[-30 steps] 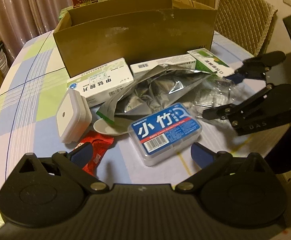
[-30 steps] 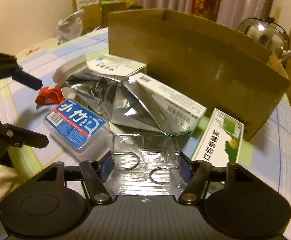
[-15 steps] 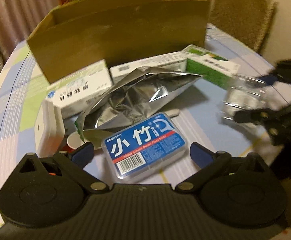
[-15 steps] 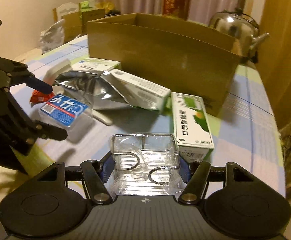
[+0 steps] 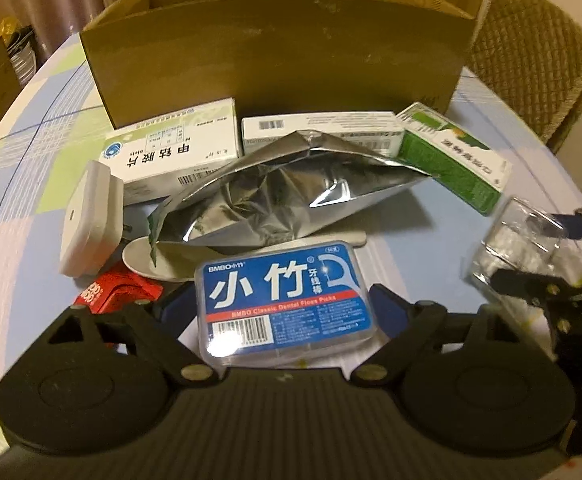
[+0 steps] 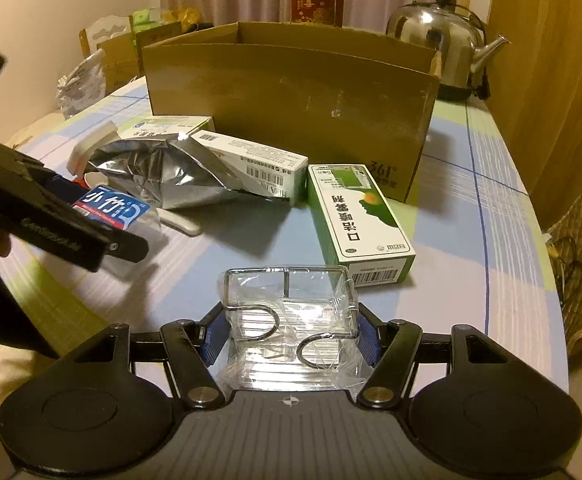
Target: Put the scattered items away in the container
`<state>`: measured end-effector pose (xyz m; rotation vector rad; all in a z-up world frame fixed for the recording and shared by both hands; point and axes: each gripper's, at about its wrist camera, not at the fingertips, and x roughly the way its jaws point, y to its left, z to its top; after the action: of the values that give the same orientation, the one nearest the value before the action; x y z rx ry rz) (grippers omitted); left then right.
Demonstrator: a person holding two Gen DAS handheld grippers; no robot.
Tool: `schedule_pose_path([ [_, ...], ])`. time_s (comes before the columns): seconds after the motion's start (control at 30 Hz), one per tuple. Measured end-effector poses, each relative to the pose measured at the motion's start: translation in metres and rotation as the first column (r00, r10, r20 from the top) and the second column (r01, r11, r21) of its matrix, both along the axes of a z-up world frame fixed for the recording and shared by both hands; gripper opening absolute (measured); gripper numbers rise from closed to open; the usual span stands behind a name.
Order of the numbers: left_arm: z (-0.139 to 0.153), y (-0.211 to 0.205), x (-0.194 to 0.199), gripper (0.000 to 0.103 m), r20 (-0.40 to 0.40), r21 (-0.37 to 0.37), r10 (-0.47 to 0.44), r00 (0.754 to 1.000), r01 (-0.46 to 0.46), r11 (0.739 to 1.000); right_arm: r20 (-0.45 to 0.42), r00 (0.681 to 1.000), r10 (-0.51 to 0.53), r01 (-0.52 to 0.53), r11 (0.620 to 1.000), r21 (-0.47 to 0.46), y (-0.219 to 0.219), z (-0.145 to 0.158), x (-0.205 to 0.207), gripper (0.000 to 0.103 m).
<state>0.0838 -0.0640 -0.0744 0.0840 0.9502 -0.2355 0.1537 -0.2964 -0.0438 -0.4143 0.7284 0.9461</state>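
Early stage: my right gripper [image 6: 289, 338] fingers clamp the clear plastic case [image 6: 291, 316], my left gripper [image 5: 281, 310] fingers, just closing, straddle the blue-labelled floss-pick box [image 5: 281, 300] unpressed; remaining clutter lies outside the brown cardboard box [image 5: 279, 60].

A round table [image 6: 491, 216] under a pastel checked cloth fills both views. On it, at upper centre, stands an open cardboard box [image 6: 291, 92]; before it lie two white medicine boxes [image 5: 171, 152], a green carton [image 6: 359, 216], a crumpled foil pouch [image 5: 283, 196], a white adapter [image 5: 87, 220], a red packet [image 5: 111, 292] and a blue floss-pick case [image 5: 283, 296]. A steel kettle [image 6: 439, 40] stands at upper right.
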Motion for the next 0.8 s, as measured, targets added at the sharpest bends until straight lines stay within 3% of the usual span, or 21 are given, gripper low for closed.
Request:
schedule_pose_path([
  [0.23, -0.006, 0.001, -0.008, 0.089, -0.038, 0.028, -0.031, 0.999, 0.032, 0.999, -0.003, 1.000, -0.005, 0.005, 1.000, 0.001, 0.002, 0.000, -0.003, 0.061],
  [0.43, 0.002, 0.002, -0.014, 0.087, -0.020, 0.032, -0.083, 0.996, 0.084, 0.996, 0.003, 1.000, -0.025, 0.025, 1.000, 0.019, -0.001, 0.009, -0.005, 0.061],
  [0.63, 0.039, 0.010, -0.015, 0.086, 0.039, 0.015, -0.110, 0.993, 0.110, 0.994, 0.039, 0.999, -0.038, 0.035, 0.997, 0.064, -0.002, 0.037, -0.006, 0.061],
  [0.8, 0.084, 0.019, 0.003, 0.086, 0.123, -0.003, -0.121, 0.985, 0.123, 0.992, 0.071, 0.996, -0.060, 0.049, 0.990, 0.135, 0.008, 0.080, 0.010, 0.061],
])
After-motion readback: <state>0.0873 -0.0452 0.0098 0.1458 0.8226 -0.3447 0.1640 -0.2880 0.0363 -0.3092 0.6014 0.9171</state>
